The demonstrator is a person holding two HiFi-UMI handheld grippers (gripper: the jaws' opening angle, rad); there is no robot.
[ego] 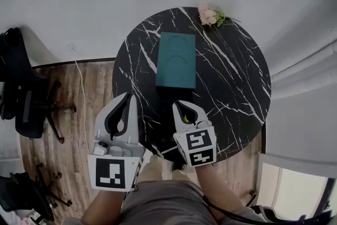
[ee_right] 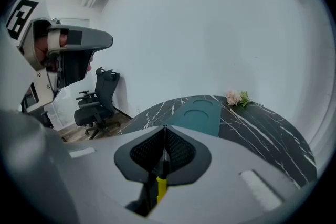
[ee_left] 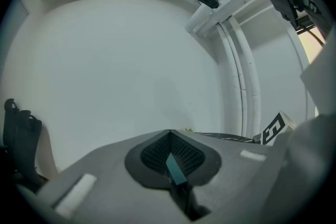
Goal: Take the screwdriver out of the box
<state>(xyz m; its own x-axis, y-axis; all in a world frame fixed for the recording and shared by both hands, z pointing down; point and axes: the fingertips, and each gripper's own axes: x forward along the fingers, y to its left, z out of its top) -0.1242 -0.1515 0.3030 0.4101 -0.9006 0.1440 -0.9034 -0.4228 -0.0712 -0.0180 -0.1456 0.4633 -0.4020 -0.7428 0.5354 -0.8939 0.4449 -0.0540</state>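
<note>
the right gripper (ee_right: 165, 128) was pinched tight on the screwdriver (ee_right: 161, 183), its yellow handle between the pads, apart from the closed teal box (ego: 176, 59) on the black marble table (ego: 231, 87). the left gripper (ee_left: 169, 134) was clamped on a thin teal piece (ee_left: 176, 170).

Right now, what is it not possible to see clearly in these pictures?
- Screwdriver, right gripper view: its tip and most of its yellow handle are hidden between the shut jaws of the right gripper.
- Teal piece, left gripper view: only one edge shows in the left gripper, so I cannot tell what it is.
- Box, head view: only its top shows; the contents are hidden.
</note>
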